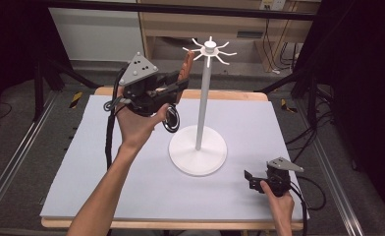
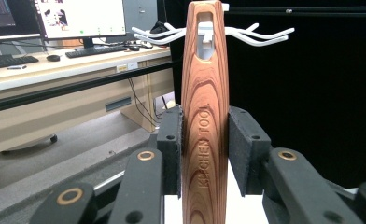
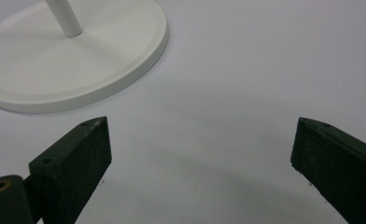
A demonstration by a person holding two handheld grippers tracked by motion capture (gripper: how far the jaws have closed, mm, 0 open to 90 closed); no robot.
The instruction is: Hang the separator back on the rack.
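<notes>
A: Where is the wooden handle [image 2: 204, 116] being held?

B: It is clamped upright between the pads of the left gripper [image 2: 204, 149], raised beside the top of the white stand [image 1: 198, 156]. The words "KITCHEN TOOL" can be read along the grain, and a hanging slot [image 2: 204, 39] is cut near its upper end. In the high view the handle [image 1: 184, 69] is seen just left of the stand's hooks [image 1: 210, 50], with a dark round part, too blurred to be identified, hanging below the left gripper [image 1: 173, 88].

A: Which step is judged to be in hand?

B: The hanging of the tool on the stand. In the left gripper view the slot is lined up in front of a hook tip [image 2: 204, 32], but whether the hook has been passed through it cannot be told.

A: What is called for next?

B: The slot would have to be carried over a hook tip and lowered until the weight is taken by the hook; only then should the grip be released. The thin hooks could be knocked if the handle is tilted.

A: And the other gripper?

B: The right gripper [image 1: 253, 178] is rested on the bench [image 1: 131, 196], in front and to the right of the stand's base [image 3: 78, 51], with its jaws held wide apart and nothing between them.
</notes>
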